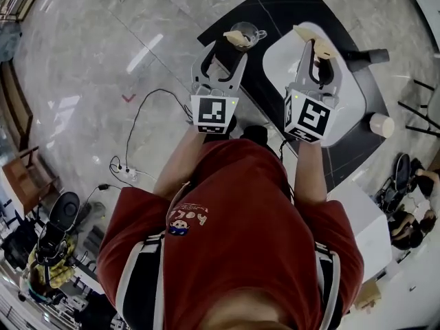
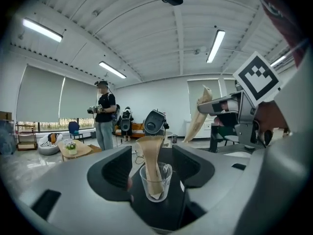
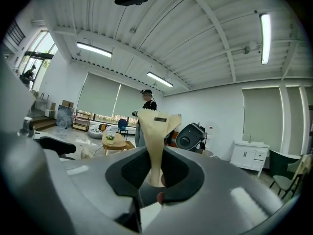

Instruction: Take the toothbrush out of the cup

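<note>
A clear glass cup [image 1: 250, 30] [image 2: 156, 186] stands on the black tabletop [image 1: 278, 9] with a beige wrapped toothbrush [image 1: 237, 38] [image 2: 150, 158] upright in it. My left gripper [image 1: 224, 52] [image 2: 152, 164] is open, and in the left gripper view the cup sits just ahead between its spread jaws, untouched. My right gripper [image 1: 313, 48] [image 3: 155, 173] is over the white table [image 1: 282, 64], shut on a second beige wrapped toothbrush [image 1: 311, 38] [image 3: 155, 126], which stands up from its jaws. That held toothbrush [image 2: 199, 114] also shows at the right in the left gripper view.
A white paper cup [image 1: 380, 124] stands at the white table's right edge. A black chair part [image 1: 368, 56] reaches in from the right. Cables and a power strip [image 1: 129, 172] lie on the marble floor to the left. A person [image 2: 104, 114] stands far off in the room.
</note>
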Motion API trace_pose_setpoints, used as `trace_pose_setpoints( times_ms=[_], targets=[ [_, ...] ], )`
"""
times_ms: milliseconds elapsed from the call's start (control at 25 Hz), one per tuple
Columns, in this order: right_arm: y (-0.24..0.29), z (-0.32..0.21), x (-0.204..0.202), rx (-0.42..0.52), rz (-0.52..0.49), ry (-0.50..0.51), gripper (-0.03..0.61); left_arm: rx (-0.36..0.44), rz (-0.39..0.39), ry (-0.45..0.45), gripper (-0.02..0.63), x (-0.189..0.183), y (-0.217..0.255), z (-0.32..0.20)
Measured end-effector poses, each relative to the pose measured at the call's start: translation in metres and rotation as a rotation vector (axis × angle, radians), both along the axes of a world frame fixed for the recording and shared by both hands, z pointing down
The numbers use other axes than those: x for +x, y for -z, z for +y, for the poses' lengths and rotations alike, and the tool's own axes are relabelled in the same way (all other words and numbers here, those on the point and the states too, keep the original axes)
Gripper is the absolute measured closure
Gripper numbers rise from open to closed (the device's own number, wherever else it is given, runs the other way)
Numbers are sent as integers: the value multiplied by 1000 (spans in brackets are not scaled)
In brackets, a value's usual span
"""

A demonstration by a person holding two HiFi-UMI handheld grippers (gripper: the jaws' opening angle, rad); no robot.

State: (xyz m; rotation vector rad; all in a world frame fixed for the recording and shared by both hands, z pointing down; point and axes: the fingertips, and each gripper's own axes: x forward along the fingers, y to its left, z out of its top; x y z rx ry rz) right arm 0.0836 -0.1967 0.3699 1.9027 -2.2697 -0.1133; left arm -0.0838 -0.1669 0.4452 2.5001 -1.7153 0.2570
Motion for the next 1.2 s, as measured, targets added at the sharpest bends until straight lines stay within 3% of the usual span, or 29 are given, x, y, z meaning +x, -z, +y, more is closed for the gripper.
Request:
trace_pose_setpoints(
  times_ms=[400, 480, 600, 640, 1200],
  targets=[
    [-14, -4, 8, -30, 36, -72, 512, -92, -7, -36, 371, 4, -38, -30],
    [-14, -5, 10, -31, 40, -81, 512, -98, -14, -40, 395, 5, -39, -35],
    [-14, -6, 15, -32, 39, -94, 512, -81, -16, -26, 504, 3, -36, -39],
    [-14, -6, 17, -31, 38, -97, 512, -74, -20, -20, 513, 3, -34, -40],
    [2, 8, 49, 28, -12, -138, 512, 65, -70, 7, 534, 12, 34, -39]
  ],
)
